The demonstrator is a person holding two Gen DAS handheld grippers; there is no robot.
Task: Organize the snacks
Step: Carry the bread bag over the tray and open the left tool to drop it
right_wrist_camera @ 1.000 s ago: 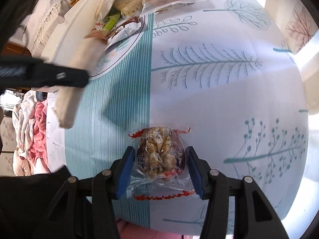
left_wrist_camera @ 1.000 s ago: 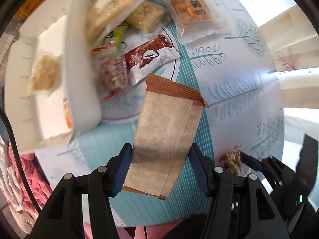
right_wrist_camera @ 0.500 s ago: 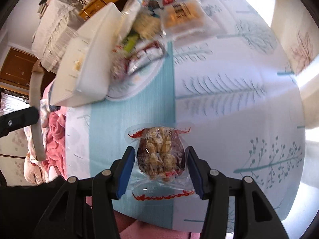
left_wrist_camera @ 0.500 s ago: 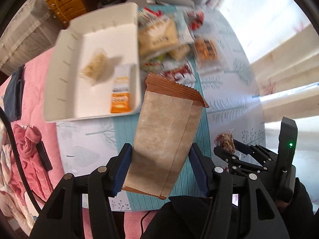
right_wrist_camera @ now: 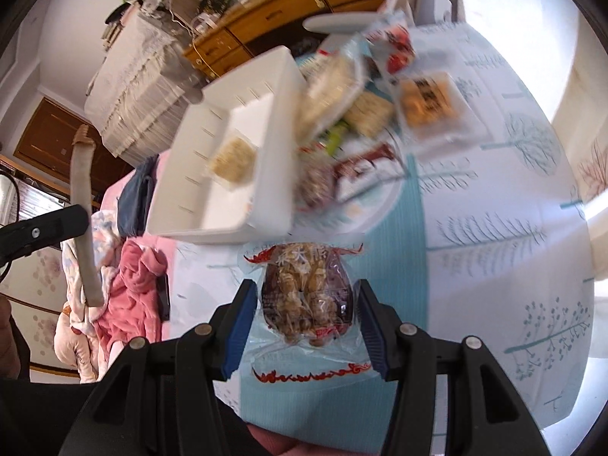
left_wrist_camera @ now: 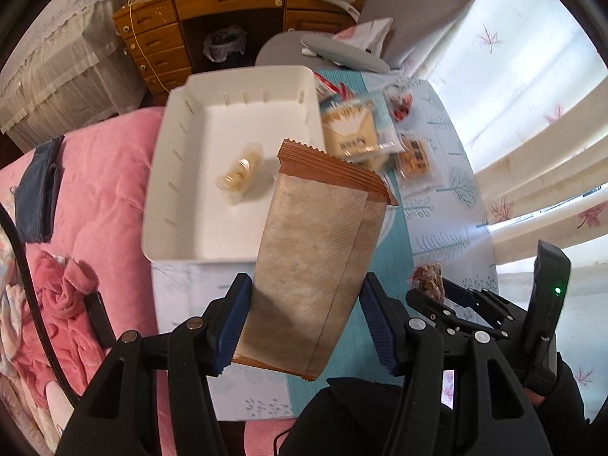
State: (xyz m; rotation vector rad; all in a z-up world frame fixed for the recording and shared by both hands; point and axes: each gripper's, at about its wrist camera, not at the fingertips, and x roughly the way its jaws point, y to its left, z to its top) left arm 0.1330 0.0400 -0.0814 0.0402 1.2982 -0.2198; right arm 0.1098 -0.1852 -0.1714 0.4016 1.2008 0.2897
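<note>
Both pairs of tongs have risen well clear of the surface (right_wrist_camera: 494, 197) since a second ago, when they hung close over the cloth; now the whole white tray (left_wrist_camera: 178, 174) lies in view beneath them; the left tongs (left_wrist_camera: 304, 319) are closed on a long brown paper-look packet (left_wrist_camera: 315, 258), held upright above the tray's near edge; the right tongs (right_wrist_camera: 304, 315) are clamped on a clear bag of nut clusters (right_wrist_camera: 307, 296), held over the teal stripe, just short of the tray; a single pale snack (left_wrist_camera: 241, 174) shows in the tray, and the loose pile of snacks (right_wrist_camera: 364, 114) lies beside its right wall; I judge both packets are lifted ready for dropping in, so two more items are about to join the tray, with most of the pile left to sort.
</note>
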